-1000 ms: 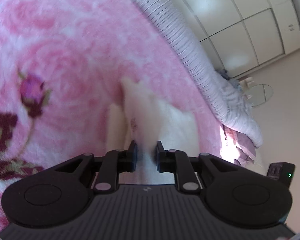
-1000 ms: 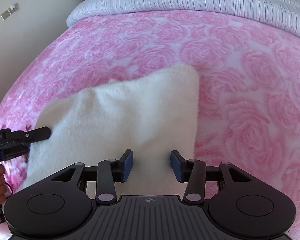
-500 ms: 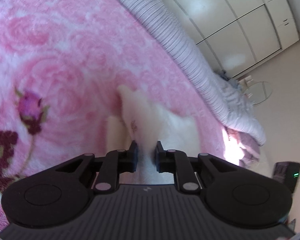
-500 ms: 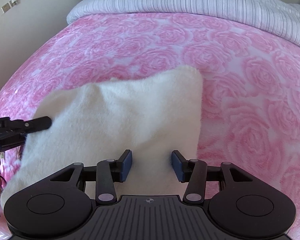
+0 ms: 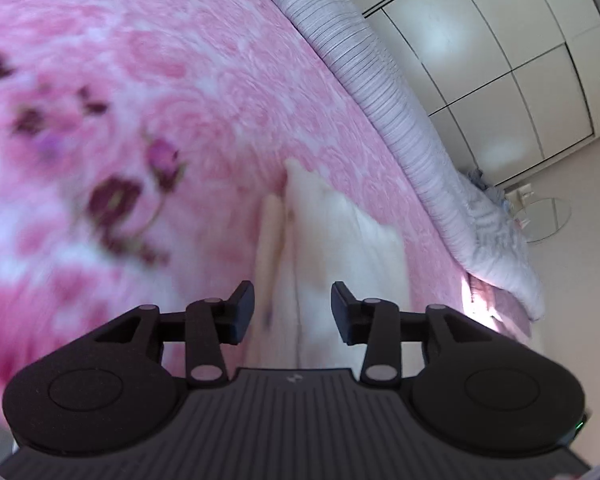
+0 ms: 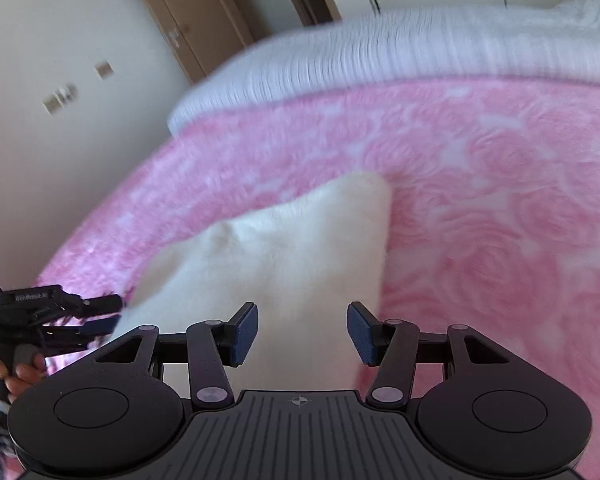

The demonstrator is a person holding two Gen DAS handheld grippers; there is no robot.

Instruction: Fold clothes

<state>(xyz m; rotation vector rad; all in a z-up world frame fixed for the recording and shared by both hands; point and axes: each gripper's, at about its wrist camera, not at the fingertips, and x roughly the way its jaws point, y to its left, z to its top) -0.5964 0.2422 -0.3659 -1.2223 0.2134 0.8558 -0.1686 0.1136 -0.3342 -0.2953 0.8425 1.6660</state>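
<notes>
The cream fleece garment is lying folded on the pink rose-patterned blanket, and its near edge is slipping out of view under both of my grippers, so I am not able to see how far it reaches toward me. From my left wrist camera its layered edge is running toward me, blurred, and I cannot tell how many layers are stacked there. My left gripper is opening, its jaws standing apart on either side of that edge with gaps showing, the pads not pressing it. My right gripper is opening too, its blue pads spread over the fleece without pinching it. In the right wrist view my left gripper is showing at the garment's left side, with white lettering on its black body that is too smeared for me to read, and my left hand is being cut off by the frame. Farther out, the striped grey duvet is smearing into streaks, the dark flower prints are blurring, and the white wardrobe doors and brown door are being cropped by the lens rim.
</notes>
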